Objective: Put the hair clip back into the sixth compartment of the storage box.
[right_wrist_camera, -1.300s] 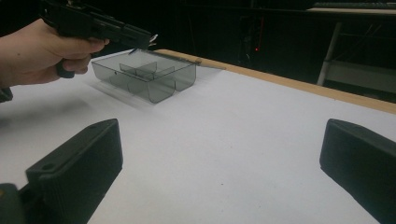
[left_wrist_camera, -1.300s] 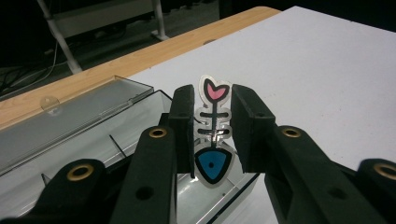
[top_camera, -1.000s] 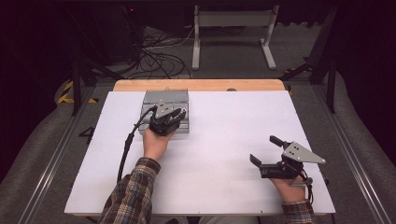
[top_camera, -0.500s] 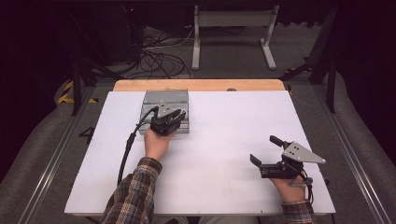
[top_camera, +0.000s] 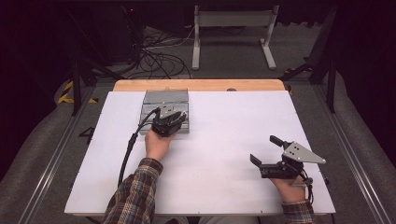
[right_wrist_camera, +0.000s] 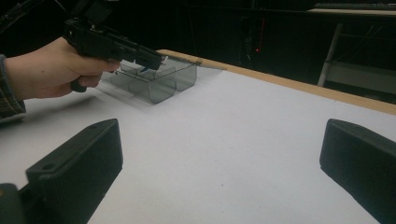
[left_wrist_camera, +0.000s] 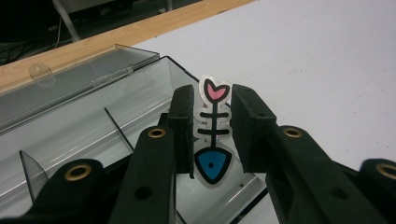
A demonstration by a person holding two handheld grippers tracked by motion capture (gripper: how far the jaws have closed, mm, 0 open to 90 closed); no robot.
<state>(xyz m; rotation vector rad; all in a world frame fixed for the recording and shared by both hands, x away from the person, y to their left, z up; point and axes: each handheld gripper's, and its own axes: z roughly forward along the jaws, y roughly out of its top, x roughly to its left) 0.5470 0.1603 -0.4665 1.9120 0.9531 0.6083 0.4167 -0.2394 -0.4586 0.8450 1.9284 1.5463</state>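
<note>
Left tool [left_wrist_camera: 212, 135] clamped on a fishbone sticker [left_wrist_camera: 213, 133] above the clear box [left_wrist_camera: 93, 116]; right tool [right_wrist_camera: 219, 168] wide apart over the table [right_wrist_camera: 233, 140]

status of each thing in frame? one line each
Left tool: shut on charm, held over box.
Charm: upright between the jaws, pink end up, blue end down.
Box: lid open, dividers inside, on table.
Right tool: open, holding nothing, over bare table.
</note>
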